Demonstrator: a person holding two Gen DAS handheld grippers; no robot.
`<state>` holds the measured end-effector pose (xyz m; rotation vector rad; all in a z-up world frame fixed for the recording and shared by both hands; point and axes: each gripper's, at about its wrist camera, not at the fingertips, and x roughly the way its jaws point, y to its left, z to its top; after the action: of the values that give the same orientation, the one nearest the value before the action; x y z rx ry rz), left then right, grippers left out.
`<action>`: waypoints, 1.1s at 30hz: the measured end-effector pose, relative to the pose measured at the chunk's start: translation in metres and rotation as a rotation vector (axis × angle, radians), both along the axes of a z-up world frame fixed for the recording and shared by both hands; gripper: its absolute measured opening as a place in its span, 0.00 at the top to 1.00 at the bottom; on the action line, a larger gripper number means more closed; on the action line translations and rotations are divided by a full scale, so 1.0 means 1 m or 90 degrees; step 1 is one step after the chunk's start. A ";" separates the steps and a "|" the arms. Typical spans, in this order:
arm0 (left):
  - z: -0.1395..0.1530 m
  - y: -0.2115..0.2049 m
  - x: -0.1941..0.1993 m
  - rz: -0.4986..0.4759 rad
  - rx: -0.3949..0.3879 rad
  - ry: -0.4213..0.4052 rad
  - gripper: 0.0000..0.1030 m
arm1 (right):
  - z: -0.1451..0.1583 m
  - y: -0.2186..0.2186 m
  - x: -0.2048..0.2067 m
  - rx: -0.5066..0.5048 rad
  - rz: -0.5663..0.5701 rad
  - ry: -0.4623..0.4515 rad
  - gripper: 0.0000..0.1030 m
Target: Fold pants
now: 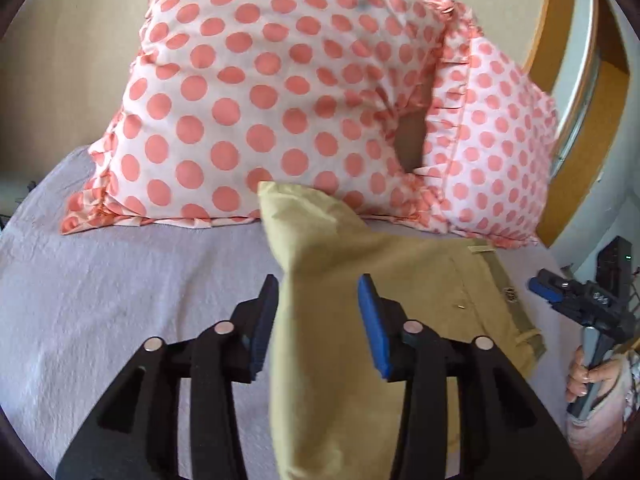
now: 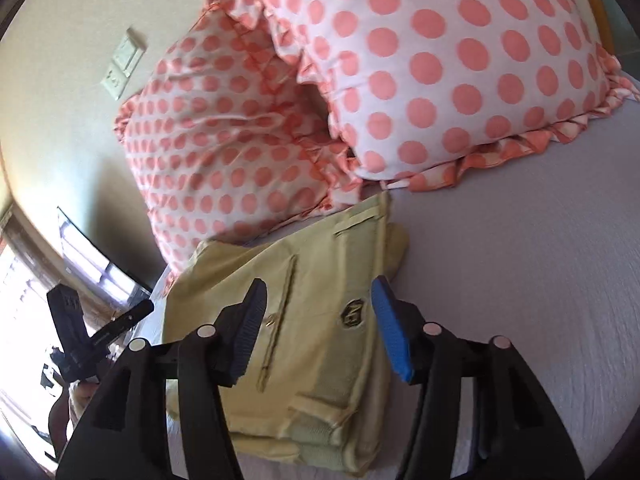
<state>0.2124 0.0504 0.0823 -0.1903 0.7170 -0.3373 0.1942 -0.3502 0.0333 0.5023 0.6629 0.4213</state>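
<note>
Khaki pants point(image 1: 420, 300) lie folded on a lilac bed sheet point(image 1: 120, 288), waistband toward the right. A raised fold of the pants point(image 1: 320, 264) stands between the fingers of my left gripper point(image 1: 318, 312), whose jaws are apart with the cloth loose between them. In the right wrist view the folded pants point(image 2: 312, 340) lie under my right gripper point(image 2: 318, 320), which is open and empty above the waistband and its dark label point(image 2: 352, 314). The right gripper also shows at the right edge of the left wrist view point(image 1: 588, 304).
Two white pillows with coral dots point(image 1: 260, 100) point(image 2: 440, 60) lean against the wall just behind the pants. A wooden headboard frame point(image 1: 560, 80) is at the right. A wall switch plate point(image 2: 122, 64) and a window point(image 2: 24, 300) are at the left.
</note>
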 end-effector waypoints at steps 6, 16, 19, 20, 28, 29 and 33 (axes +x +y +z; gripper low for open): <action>-0.050 -0.049 0.012 -0.041 0.055 0.120 0.50 | -0.031 0.041 0.017 -0.060 0.027 0.104 0.22; -0.042 -0.030 -0.090 0.036 0.110 0.089 0.18 | -0.009 0.087 -0.100 -0.287 -0.070 0.011 0.01; -0.054 -0.029 -0.121 0.045 0.113 0.113 0.16 | -0.025 0.106 -0.127 -0.334 -0.066 0.006 0.01; -0.058 -0.030 -0.128 0.047 0.121 0.117 0.16 | -0.031 0.112 -0.130 -0.340 -0.063 0.017 0.01; -0.072 -0.042 -0.146 0.061 0.167 0.094 0.02 | -0.055 0.128 -0.129 -0.384 -0.094 0.072 0.01; -0.074 -0.044 -0.147 0.064 0.180 0.087 0.02 | -0.055 0.128 -0.130 -0.382 -0.097 0.073 0.01; -0.077 -0.048 -0.150 0.075 0.204 0.065 0.02 | -0.055 0.128 -0.131 -0.380 -0.102 0.069 0.01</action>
<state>0.0627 0.0027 0.0051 0.0543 0.8461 -0.0981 0.0636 -0.2223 -0.0218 0.0078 0.8064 0.0334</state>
